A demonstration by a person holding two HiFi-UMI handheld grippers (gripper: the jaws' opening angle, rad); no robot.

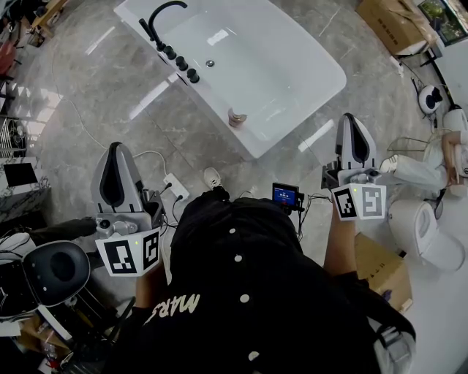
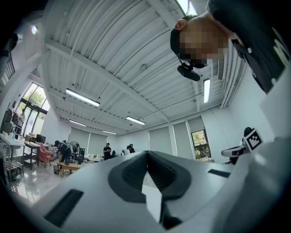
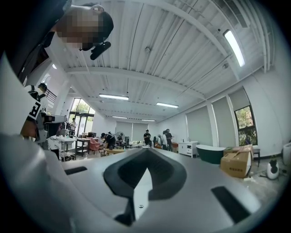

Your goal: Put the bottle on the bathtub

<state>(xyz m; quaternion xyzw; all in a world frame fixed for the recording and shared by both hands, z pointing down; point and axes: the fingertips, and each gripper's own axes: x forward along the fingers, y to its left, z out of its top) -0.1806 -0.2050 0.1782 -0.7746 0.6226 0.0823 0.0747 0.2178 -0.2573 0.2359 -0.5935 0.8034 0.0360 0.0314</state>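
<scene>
The white bathtub (image 1: 292, 44) stands on the grey floor ahead, with a black faucet (image 1: 157, 18) and knobs on its left rim. A small pinkish-brown bottle (image 1: 236, 117) stands on the tub's near rim. Both grippers are held upright at the person's sides, well short of the tub. My left gripper (image 1: 115, 150) is shut with nothing in it, and its view shows the tips (image 2: 146, 153) meeting against the ceiling. My right gripper (image 1: 351, 120) is shut and holds nothing either, its tips (image 3: 144, 150) pointing across the hall.
On the floor by the person's feet lie a power strip (image 1: 176, 187) with cables and a small screen (image 1: 285, 194). Cardboard boxes (image 1: 384, 266) and a white toilet (image 1: 428, 234) are at the right, a black seat (image 1: 57, 269) at the left. Distant people (image 3: 166, 136) stand in the hall.
</scene>
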